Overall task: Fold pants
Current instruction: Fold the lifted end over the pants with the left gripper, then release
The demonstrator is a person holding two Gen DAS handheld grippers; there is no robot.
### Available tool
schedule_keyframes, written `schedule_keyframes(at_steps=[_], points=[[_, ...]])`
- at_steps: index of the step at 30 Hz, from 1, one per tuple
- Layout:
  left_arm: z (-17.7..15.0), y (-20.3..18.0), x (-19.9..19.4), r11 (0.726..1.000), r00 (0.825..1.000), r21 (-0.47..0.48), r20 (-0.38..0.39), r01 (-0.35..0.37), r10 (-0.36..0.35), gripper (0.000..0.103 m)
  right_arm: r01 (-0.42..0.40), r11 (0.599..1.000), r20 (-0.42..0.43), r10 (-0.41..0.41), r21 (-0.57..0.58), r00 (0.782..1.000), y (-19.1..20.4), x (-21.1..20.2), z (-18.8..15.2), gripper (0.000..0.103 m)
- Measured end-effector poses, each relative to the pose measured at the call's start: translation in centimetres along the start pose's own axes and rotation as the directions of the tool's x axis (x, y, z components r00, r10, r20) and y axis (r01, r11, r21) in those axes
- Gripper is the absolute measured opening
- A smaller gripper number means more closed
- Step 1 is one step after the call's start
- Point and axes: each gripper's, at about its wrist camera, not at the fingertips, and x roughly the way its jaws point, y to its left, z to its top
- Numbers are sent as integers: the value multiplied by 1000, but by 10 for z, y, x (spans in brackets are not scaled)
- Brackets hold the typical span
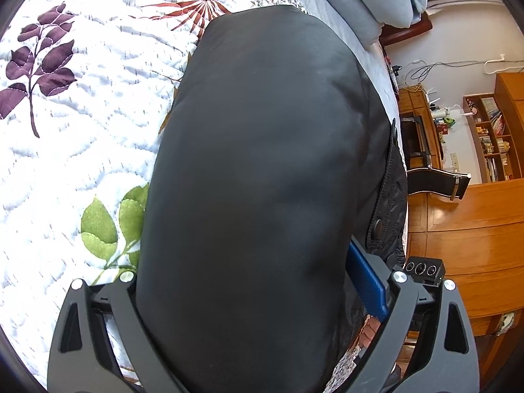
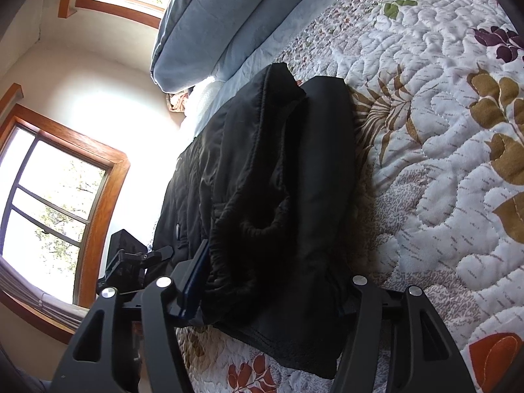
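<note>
Black pants (image 1: 262, 163) lie partly folded on a floral quilt. In the left wrist view the smooth black cloth fills the middle and passes between the fingers of my left gripper (image 1: 258, 298), which is shut on it; a blue pad (image 1: 365, 281) shows on the right finger. In the right wrist view the pants (image 2: 278, 180) lie bunched, with an elastic hem curled on top. My right gripper (image 2: 265, 294) is shut on the near edge of the cloth, its blue pad (image 2: 193, 285) pressed on the left side.
The white quilt (image 1: 82, 131) with leaf prints covers the bed. Blue-grey pillows (image 2: 213, 16) lie at the head. A wooden desk and bookshelf (image 1: 491, 137) stand beyond the bed edge. Windows (image 2: 55, 203) are on the wall to the left.
</note>
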Motion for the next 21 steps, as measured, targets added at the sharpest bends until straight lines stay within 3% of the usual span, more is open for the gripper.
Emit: schedule_keyframes(at_steps=[12, 21], points=[[-1, 2, -4, 1000, 1000, 19, 4, -4, 4, 93, -13, 1000, -35, 13, 25, 999, -13, -9, 6, 65], [-14, 12, -22, 999, 1000, 31, 22, -22, 22, 93, -46, 997, -20, 47, 66, 999, -28, -40, -2, 71]])
